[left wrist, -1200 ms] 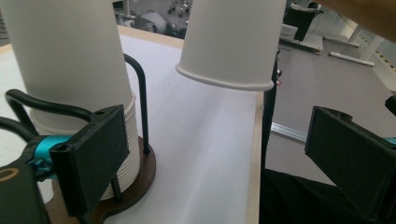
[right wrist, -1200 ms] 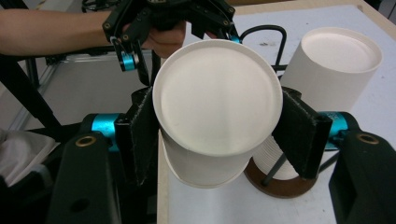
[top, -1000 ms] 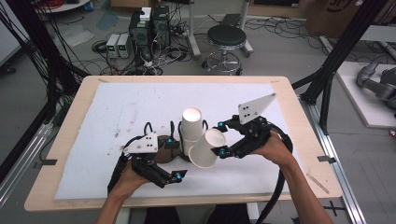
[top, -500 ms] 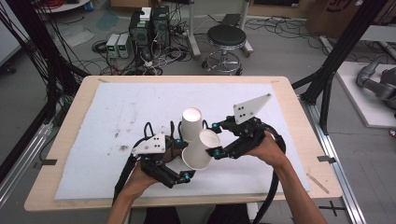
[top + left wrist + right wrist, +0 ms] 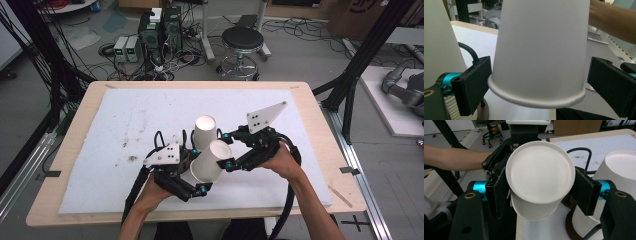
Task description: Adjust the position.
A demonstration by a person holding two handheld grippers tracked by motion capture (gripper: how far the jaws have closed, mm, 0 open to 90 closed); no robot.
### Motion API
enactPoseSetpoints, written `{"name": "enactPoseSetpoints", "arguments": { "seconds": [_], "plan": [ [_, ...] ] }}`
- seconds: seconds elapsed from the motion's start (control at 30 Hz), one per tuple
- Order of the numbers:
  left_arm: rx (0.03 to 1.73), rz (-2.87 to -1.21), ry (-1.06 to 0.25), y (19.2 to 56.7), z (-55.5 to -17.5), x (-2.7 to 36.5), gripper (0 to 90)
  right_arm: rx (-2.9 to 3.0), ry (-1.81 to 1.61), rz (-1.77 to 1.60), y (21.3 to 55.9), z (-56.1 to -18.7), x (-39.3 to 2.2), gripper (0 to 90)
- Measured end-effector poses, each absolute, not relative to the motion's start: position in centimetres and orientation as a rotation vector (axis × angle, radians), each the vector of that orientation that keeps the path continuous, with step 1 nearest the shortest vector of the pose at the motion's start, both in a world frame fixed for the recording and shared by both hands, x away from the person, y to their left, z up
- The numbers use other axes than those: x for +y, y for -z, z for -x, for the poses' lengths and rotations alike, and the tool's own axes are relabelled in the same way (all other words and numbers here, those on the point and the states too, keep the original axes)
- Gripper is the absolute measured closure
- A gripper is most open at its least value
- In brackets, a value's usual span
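A white paper cup is tilted in the air, and my right gripper is shut on its body near the closed bottom. In the right gripper view both pads press the cup, whose bottom faces the camera. My left gripper comes in from the lower left. Its open jaws stand around the cup's rim end, the left pad at the rim and the right one a little off it. A stack of white cups stands upside down just behind.
The stack rests on a brown disc on the white mat that covers the wooden table. A black cable loops beside the stack. A stool and electronics stand on the floor beyond the table.
My left gripper has edged right until its jaws are around the held cup's rim. The right gripper has shifted the cup slightly left and down.
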State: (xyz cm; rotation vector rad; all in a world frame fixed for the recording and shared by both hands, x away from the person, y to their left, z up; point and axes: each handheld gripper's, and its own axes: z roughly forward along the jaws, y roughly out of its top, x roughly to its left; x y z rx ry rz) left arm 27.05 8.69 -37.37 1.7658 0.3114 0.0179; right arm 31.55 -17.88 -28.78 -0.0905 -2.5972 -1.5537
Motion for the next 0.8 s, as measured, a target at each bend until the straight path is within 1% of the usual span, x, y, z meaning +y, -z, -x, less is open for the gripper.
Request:
{"name": "enactPoseSetpoints", "arguments": {
  "seconds": [0.4,0.43,0.47,0.8],
  "plan": [
    [0.323,-1.774,-0.008,37.43,-27.15,8.57,6.3,-2.584,1.551,0.068,28.92,-31.5,-17.46,35.6],
    [0.326,-1.769,-0.01,37.43,-27.12,8.57,12.6,-2.582,1.558,0.066,28.94,-31.51,-17.43,35.6],
    [0.328,-1.767,-0.016,37.42,-27.07,8.56,14.6,-2.577,1.557,0.066,28.98,-31.52,-17.39,35.6],
    [0.333,-1.771,-0.011,37.37,-27.06,8.63,21.7,-2.578,1.542,0.057,29.12,-31.47,-17.24,36.1]
  ]
}}
